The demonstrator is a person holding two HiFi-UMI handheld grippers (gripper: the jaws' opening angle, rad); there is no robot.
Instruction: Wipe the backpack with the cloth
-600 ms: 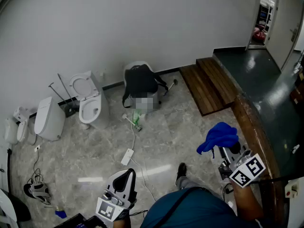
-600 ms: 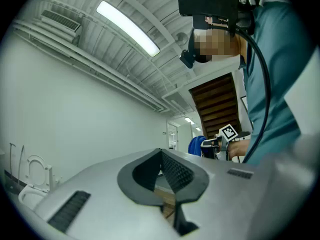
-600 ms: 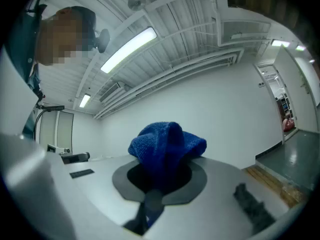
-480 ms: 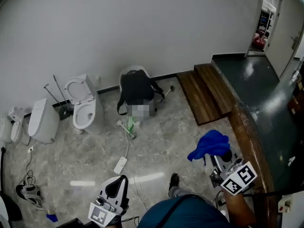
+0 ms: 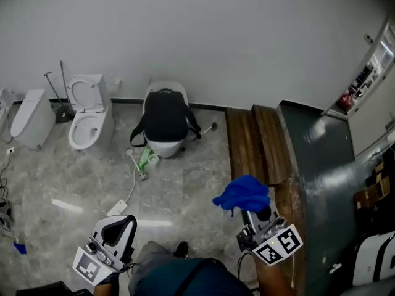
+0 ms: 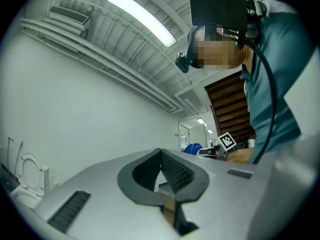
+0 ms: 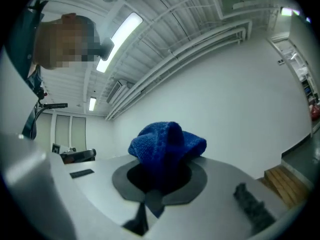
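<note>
As the right hand-held gripper [image 5: 252, 213] clamps the cloth [image 5: 242, 193] — backpack [image 5: 163, 117] stands apart.

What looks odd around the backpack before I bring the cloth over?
The black backpack is draped over a white fixture by the wall. A green bottle lies tipped beside it, and a white cable trails across the tiles toward you: a possible trip hazard.

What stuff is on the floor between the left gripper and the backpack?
Head view: a white box, a cable and a green bottle, nearest the backpack.
</note>
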